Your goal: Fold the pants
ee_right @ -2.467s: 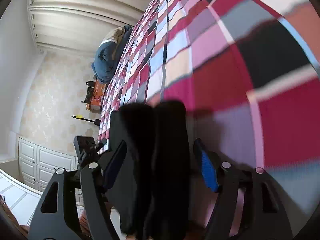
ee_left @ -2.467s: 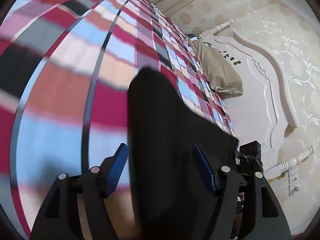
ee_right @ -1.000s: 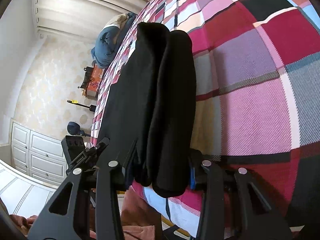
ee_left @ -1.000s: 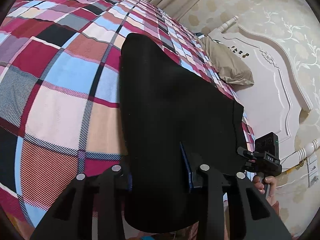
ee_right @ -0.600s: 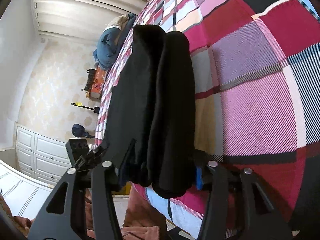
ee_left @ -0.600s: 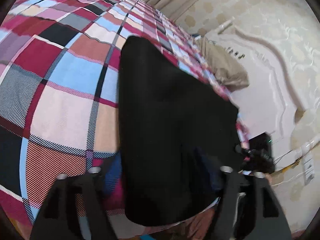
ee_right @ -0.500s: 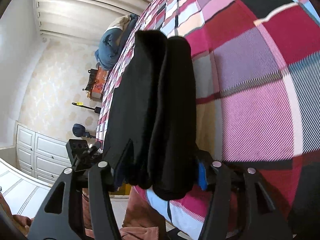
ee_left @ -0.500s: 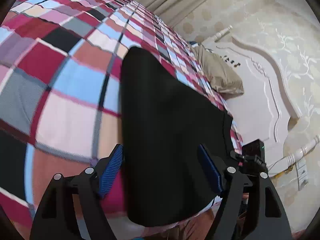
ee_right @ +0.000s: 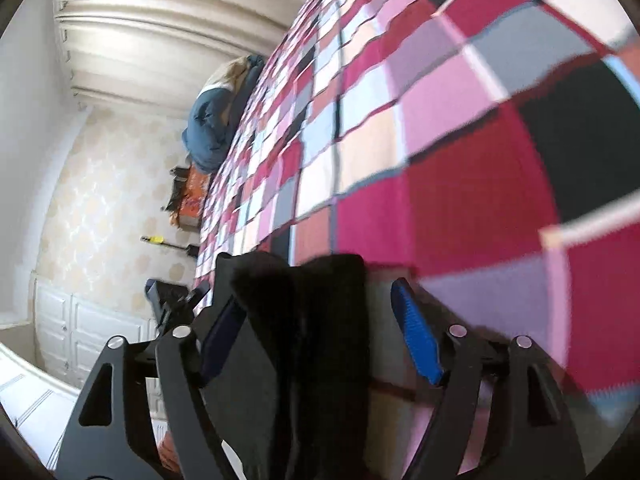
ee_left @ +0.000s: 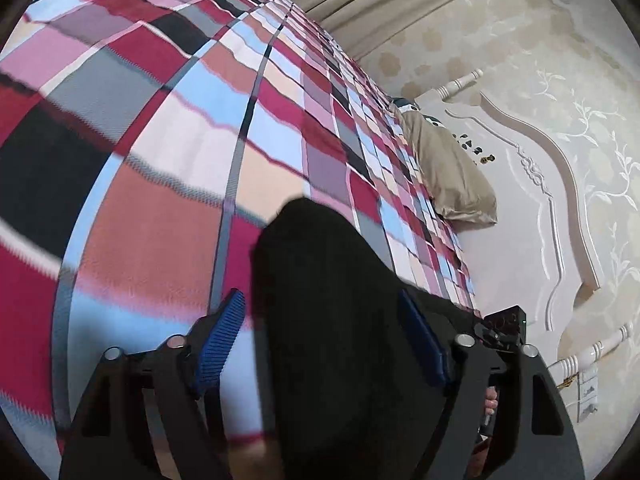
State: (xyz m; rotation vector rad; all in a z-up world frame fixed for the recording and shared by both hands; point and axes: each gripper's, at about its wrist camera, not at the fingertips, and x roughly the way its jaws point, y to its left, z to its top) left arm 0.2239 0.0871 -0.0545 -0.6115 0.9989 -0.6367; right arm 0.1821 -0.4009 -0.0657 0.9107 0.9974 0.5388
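Note:
The black pants (ee_left: 340,320) lie folded on the plaid bedspread (ee_left: 168,152). In the left wrist view they fill the space between my left gripper's (ee_left: 320,340) open blue-padded fingers (ee_left: 220,336). In the right wrist view the pants (ee_right: 304,340) show as stacked black folds between my right gripper's (ee_right: 316,328) open fingers (ee_right: 416,344). Neither gripper is clamped on the cloth. The other gripper's body shows at the edge of each view (ee_left: 504,328), (ee_right: 168,300).
A tan pillow (ee_left: 448,176) and white carved headboard (ee_left: 552,216) are at the right of the left wrist view. A blue bundle of cloth (ee_right: 216,116), curtains (ee_right: 168,20) and white cabinets (ee_right: 80,332) show in the right wrist view. The bedspread (ee_right: 460,140) stretches ahead.
Both grippers were shut on the pants one second ago, then opened. Both views have since dropped lower and closer to the bed, with the pants now looking shorter ahead.

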